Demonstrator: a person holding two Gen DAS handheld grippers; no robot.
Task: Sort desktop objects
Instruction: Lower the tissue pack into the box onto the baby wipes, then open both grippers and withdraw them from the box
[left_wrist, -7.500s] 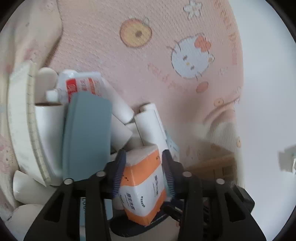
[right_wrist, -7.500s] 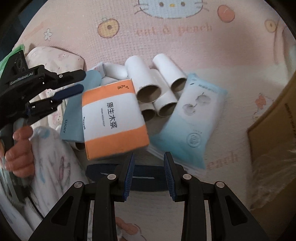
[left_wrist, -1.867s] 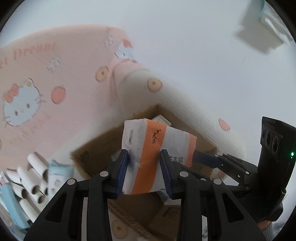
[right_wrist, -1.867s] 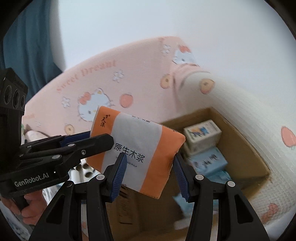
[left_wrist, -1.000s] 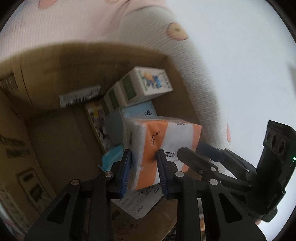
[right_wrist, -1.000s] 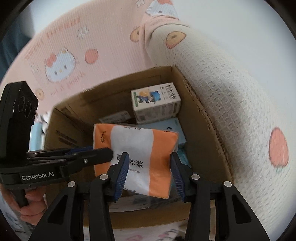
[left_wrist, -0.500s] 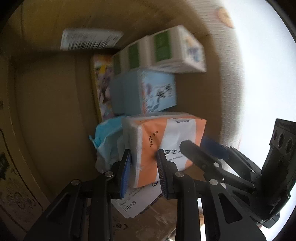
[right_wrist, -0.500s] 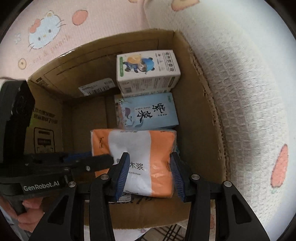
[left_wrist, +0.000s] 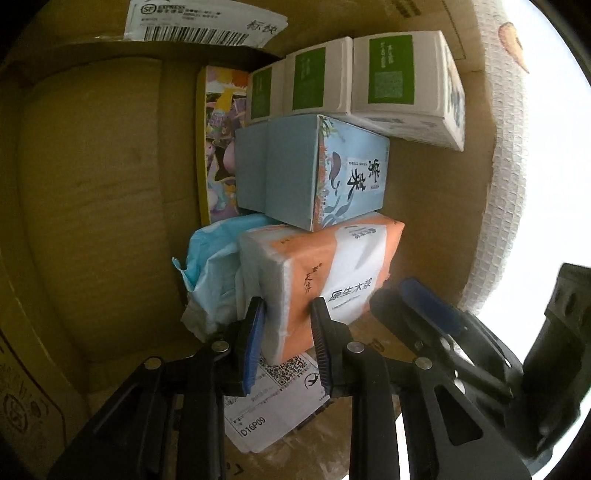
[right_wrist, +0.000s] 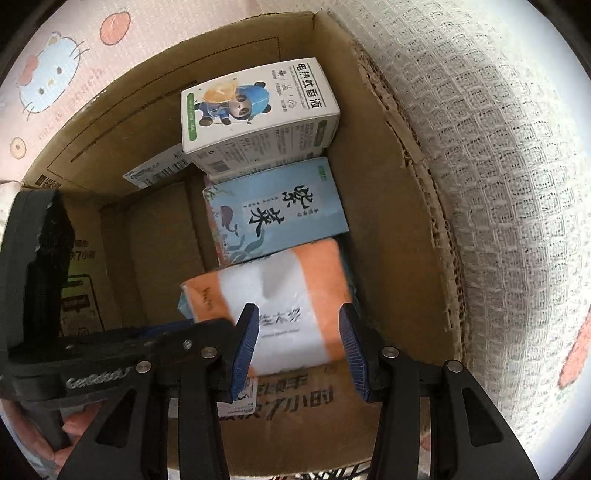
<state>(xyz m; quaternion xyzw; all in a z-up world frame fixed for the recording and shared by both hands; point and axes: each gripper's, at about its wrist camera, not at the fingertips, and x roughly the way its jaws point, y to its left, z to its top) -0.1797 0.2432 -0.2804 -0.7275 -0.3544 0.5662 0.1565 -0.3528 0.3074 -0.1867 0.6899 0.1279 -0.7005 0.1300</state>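
Lowering tissue pack (left_wrist: 325, 273) deeper into box (right_wrist: 399, 192)

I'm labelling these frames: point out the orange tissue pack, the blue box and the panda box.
orange tissue pack (left_wrist: 343, 269): left wrist view, printed top face.
blue box (right_wrist: 277, 210): right wrist view, top face with black lettering.
panda box (right_wrist: 255, 99): right wrist view, top face, on the panda picture.

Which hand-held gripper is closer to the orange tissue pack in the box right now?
Left. The left hand-held gripper is clamped on the orange tissue pack; the right hand-held gripper hovers open just above it.
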